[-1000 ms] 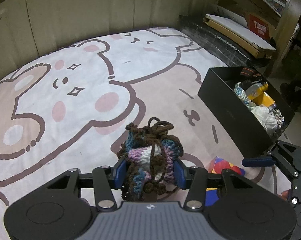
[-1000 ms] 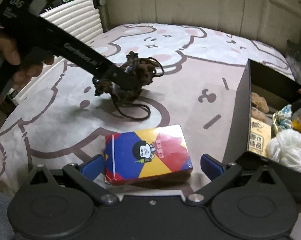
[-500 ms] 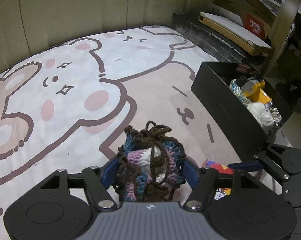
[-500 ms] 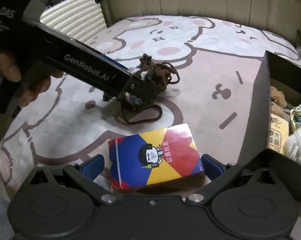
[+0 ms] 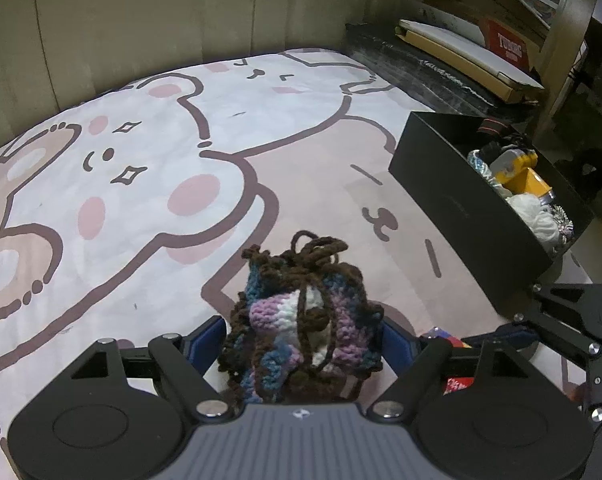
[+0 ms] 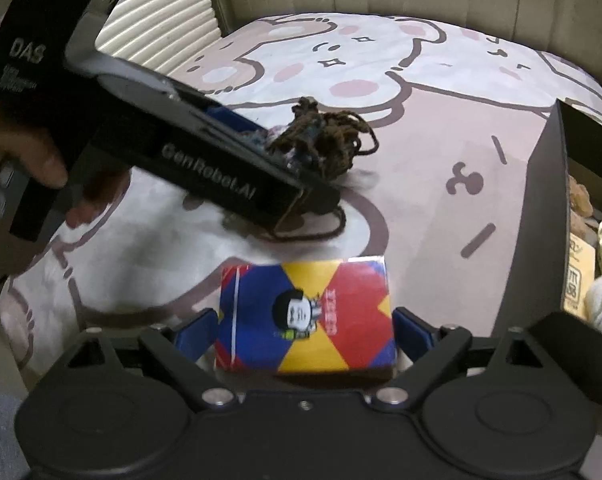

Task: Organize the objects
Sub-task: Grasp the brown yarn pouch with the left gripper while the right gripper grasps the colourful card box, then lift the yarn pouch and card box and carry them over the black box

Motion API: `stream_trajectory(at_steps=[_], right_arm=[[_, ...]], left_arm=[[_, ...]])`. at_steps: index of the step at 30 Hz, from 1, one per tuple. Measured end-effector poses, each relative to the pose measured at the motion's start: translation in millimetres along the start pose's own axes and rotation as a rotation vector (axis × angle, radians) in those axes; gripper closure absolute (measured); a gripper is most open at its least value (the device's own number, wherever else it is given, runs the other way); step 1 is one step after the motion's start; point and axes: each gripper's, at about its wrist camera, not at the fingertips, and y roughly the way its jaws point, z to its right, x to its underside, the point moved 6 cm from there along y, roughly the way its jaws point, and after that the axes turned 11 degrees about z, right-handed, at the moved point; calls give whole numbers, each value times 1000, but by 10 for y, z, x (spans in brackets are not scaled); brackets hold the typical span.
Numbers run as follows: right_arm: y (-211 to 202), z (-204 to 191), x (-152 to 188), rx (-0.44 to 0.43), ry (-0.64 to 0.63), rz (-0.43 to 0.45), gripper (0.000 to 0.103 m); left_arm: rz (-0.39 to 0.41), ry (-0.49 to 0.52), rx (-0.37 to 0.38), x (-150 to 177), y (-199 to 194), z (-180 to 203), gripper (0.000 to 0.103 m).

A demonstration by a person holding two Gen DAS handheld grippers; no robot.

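The fingers of the left gripper [image 5: 303,340] are seen opening, with the crocheted pouch [image 5: 305,320] between them; the blue pads stand just beside its flanks, and whether they touch the yarn cannot be told. The pouch is rested on the bed [image 5: 141,184], its drawstring loops bunched at the far end. To the right, the fingers of the right gripper [image 6: 303,330] are closing on either side of the card box [image 6: 305,316], which lies flat with its long axis across the gap; a sliver of space is left at each pad, so nothing is judged gripped. The right hand is placed nearer the black box [image 6: 541,220], whose dark wall rises just right of the card box. Open bedspread is left far and left; the tight edge is that wall
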Motion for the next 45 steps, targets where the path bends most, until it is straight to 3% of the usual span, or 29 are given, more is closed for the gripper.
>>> stream_trajectory(at_steps=[5, 9, 13, 16, 20, 22, 31, 38, 45], right_arm=[[72, -122, 43, 41, -143, 6, 9], [43, -87, 17, 32, -118, -7, 11], [16, -72, -3, 20, -72, -20, 11], [27, -13, -21, -11, 9, -34, 5], [64, -81, 37, 23, -92, -57, 6], [47, -103, 57, 30, -122, -47, 12], [-49, 26, 17, 33, -66, -17, 13], [-194, 34, -99, -2, -34, 35, 13], [-423, 149, -286, 20, -5, 110, 13]], left_arm=[[-7, 3, -9, 66, 35, -35, 29], [1, -27, 0, 66, 30, -59, 37], [12, -31, 8, 32, 4, -49, 37], [12, -26, 7, 24, 13, -36, 36], [2, -17, -6, 41, 58, -23, 36], [-1, -18, -9, 53, 91, -35, 37], [18, -76, -25, -13, 55, -89, 54], [55, -46, -14, -186, -84, 21, 56], [64, -59, -12, -332, -254, 88, 56]])
